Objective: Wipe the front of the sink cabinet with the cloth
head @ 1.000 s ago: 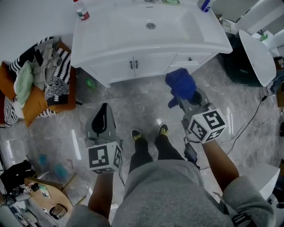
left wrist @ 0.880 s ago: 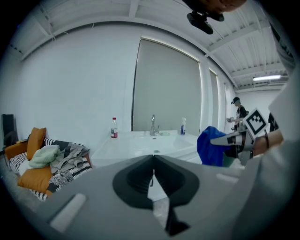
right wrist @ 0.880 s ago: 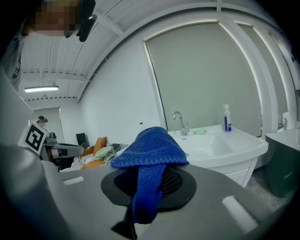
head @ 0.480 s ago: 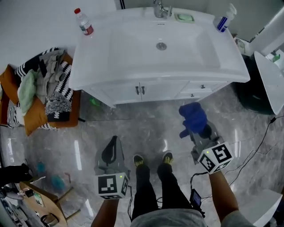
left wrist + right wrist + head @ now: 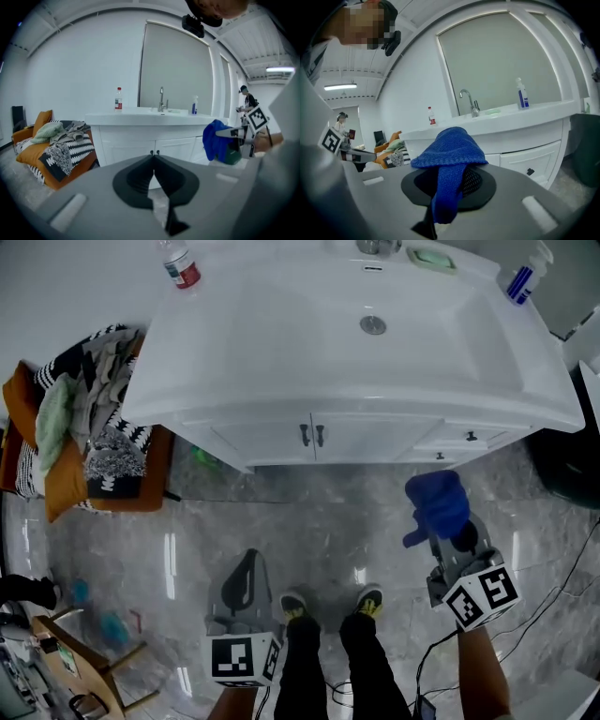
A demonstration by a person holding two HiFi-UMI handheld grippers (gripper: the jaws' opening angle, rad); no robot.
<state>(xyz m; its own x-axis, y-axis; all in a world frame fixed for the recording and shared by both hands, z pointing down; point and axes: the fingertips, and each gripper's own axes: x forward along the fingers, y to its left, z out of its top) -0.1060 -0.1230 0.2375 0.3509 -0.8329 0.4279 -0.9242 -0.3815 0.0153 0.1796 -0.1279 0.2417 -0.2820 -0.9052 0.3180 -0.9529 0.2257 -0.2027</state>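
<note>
The white sink cabinet (image 5: pixel 309 439) stands ahead, its two doors with small dark handles (image 5: pixel 311 435) facing me. A blue knitted cloth (image 5: pixel 437 504) is bunched at the tip of my right gripper (image 5: pixel 441 521), which is shut on it a short way in front of the cabinet's right drawers (image 5: pixel 469 437). In the right gripper view the cloth (image 5: pixel 450 154) drapes over the jaws with the cabinet (image 5: pixel 525 154) beyond. My left gripper (image 5: pixel 246 579) hangs lower left, shut and empty; its view faces the cabinet doors (image 5: pixel 154 150) and shows the blue cloth (image 5: pixel 216 140) at right.
A pile of laundry on an orange cushion (image 5: pixel 66 427) lies left of the cabinet. On the sink top stand a water bottle (image 5: pixel 176 261), a tap (image 5: pixel 375 246) and a spray bottle (image 5: pixel 525 273). A dark bin (image 5: pixel 572 456) sits at right. My feet (image 5: pixel 328 601) are on the grey marble floor.
I have moved closer to the cabinet, which looms larger. Both grippers sit lower in the head view, the right one still holding the cloth.
</note>
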